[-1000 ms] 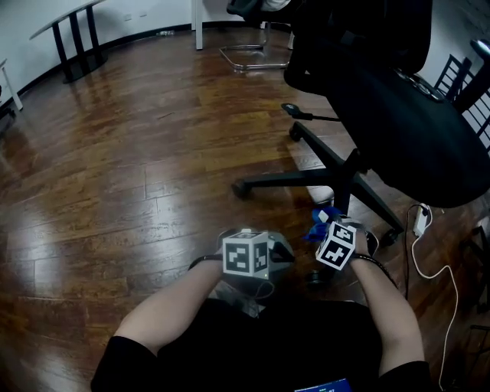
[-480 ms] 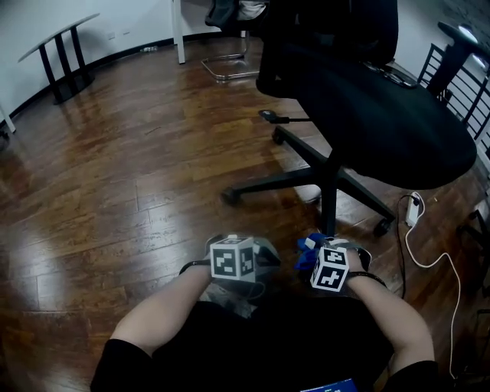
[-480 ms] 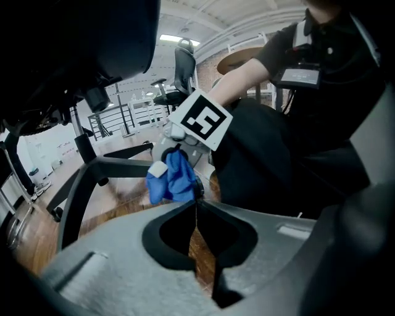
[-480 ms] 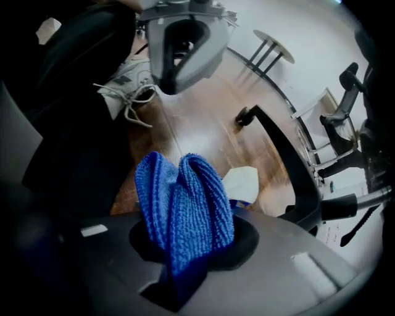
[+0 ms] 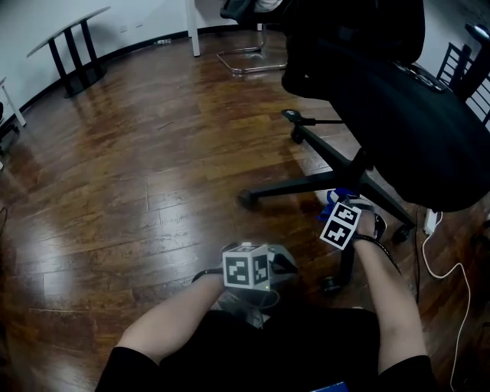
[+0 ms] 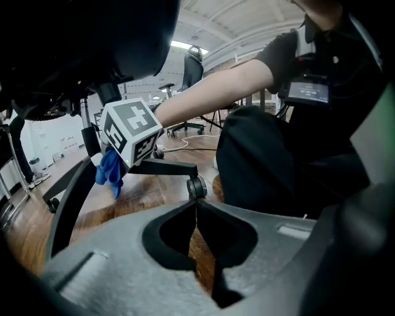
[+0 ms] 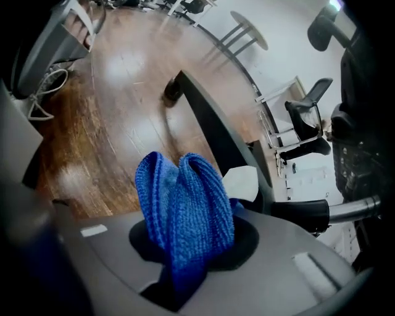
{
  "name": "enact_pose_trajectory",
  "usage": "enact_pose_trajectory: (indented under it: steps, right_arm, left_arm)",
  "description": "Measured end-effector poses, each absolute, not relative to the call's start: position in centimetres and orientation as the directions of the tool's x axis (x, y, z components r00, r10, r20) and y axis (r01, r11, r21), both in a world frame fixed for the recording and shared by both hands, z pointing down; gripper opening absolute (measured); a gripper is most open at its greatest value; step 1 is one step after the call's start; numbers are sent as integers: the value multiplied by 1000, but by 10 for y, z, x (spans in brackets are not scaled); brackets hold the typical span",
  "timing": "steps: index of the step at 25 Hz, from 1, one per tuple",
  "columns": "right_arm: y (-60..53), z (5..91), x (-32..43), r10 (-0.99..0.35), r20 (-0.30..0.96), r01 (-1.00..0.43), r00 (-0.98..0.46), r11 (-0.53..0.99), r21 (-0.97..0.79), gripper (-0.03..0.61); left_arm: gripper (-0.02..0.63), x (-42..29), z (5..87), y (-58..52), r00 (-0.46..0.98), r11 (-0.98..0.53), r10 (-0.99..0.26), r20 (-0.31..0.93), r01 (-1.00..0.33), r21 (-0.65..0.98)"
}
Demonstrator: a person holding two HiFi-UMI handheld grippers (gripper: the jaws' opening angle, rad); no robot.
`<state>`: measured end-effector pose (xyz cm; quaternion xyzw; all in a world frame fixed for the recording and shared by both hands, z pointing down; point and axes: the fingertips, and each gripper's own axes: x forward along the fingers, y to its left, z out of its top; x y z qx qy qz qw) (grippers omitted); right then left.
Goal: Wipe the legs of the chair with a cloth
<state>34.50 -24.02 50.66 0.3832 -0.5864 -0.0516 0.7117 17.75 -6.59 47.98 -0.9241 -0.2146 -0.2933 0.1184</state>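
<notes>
Blue cloth point(image 7: 185, 210), black chair point(image 5: 398, 115), brown floor point(image 5: 153, 168)

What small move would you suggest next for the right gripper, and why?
Probably ease the right gripper forward so the blue cloth presses on the black chair leg just beyond it. The cloth is clamped in the jaws, and I cannot tell whether it touches the leg yet.

It looked like an office. A black swivel chair point(image 5: 413, 130) on casters stood on a dark wood-plank floor point(image 5: 138, 176), and a curved-top table point(image 5: 69, 29) stood by the white wall point(image 5: 31, 19). Another wheeled chair point(image 6: 191, 68) stood further off under strip lights point(image 6: 184, 45) in the ceiling.
</notes>
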Motion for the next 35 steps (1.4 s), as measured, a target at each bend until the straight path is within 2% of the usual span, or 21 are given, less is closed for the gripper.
enact_pose_trajectory:
  steps: [13,17,20,28,30,35]
  right_arm:
    - [-40,554,263,-274,956,-191,110,938,290,89]
    - [-57,554,271,-301,945,-219,131,921,324,89]
    - [-107,544,292,-371,911,-256,178,877,407,89]
    - [-235,497,343,-604,779,-483,172,637,601,91]
    - [-239,496,345,-621,765,-487,173,621,614,91]
    - [-208,510,332,-575,801,-435,163,687,582,89]
  left_arm:
    - [2,172,475,-56,709,-859,312,632,495,-130]
    - [2,170,482,-53,689,-857,316,652,502,-116]
    - [2,172,482,-53,696,-859,326,640,500,-107]
    - [2,180,487,-57,719,-874,356,597,482,-58]
    - [2,180,489,-58,716,-875,359,598,482,-52]
    - [2,176,493,-59,697,-871,343,630,487,-64]
